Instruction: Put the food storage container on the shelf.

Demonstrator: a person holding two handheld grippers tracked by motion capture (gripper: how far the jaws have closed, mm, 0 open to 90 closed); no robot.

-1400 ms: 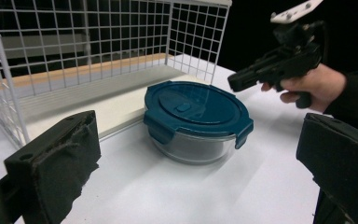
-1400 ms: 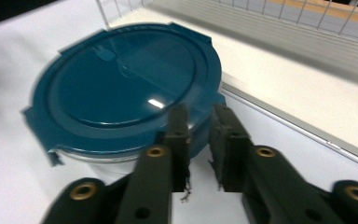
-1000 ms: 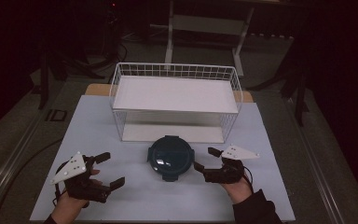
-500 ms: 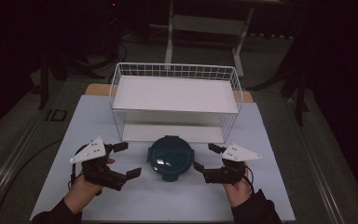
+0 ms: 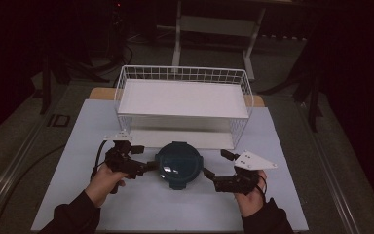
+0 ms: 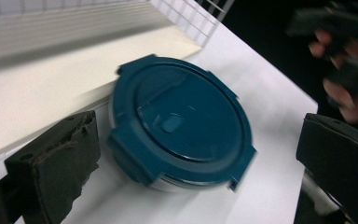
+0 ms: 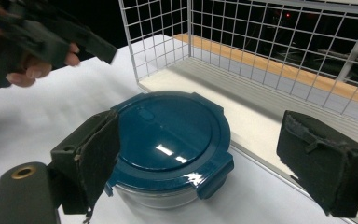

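In the high view the round container [image 5: 178, 165] with its dark teal lid sits flat on the white table [image 5: 68, 146], lid facing straight up, between the two grippers and just in front of the white wire rack [image 5: 183, 100]. Being round, it has no long axis; its four clip tabs stick out around the rim. The left gripper [image 5: 143, 158] stands at the container's left edge, its jaws spread, the nearer tip touching or almost touching the rim. The right gripper [image 5: 215, 164] lies to the container's right, jaws apart, a small gap from the rim. In the left gripper view the container [image 6: 179, 123] lies ahead of the gripper [image 6: 200, 154] and between its parted jaws, nearer the left-hand one, which stands just beside a clip tab; the rack's base board [image 6: 51, 88] touches the container's far side, and the other hand [image 6: 349, 60] shows blurred beyond. In the right gripper view the container [image 7: 168, 140] sits between this gripper's [image 7: 200, 161] wide-open jaws, one pad close against the lid's side, the other well off it; the rack [image 7: 270, 46] rises behind.
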